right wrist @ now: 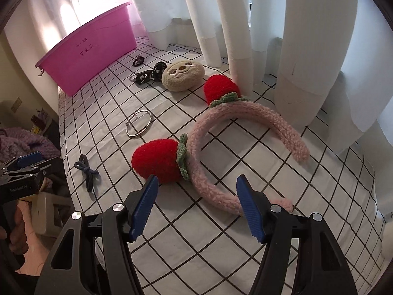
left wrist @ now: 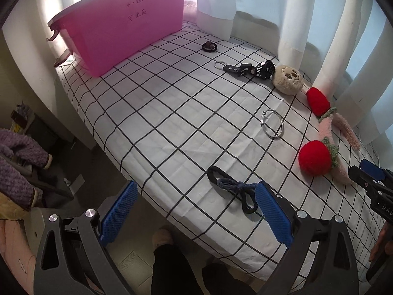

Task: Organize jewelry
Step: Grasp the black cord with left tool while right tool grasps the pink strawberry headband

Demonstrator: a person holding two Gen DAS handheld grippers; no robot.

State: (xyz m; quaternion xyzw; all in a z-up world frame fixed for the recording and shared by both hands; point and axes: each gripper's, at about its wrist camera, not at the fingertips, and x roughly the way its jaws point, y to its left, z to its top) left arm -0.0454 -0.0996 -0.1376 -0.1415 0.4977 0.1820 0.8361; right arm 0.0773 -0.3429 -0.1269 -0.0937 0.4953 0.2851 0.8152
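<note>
left gripper (left wrist: 194,206) wide open, empty, over near table edge beside hair ties (left wrist: 231,188) | right gripper (right wrist: 196,204) wide open, empty, at fuzzy headband (right wrist: 245,132) | pink bin (left wrist: 122,29) far left | risk: jaws closing on the plush strawberry (right wrist: 157,159) instead of the band, so the headband swings and drops

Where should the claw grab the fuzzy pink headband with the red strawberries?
Probably the bare pink band of the headband, just below the near strawberry. It lies flat and is thin enough to fit the open right gripper, which comes from above with one finger inside the arc and one outside. The strawberries look too fat.
</note>
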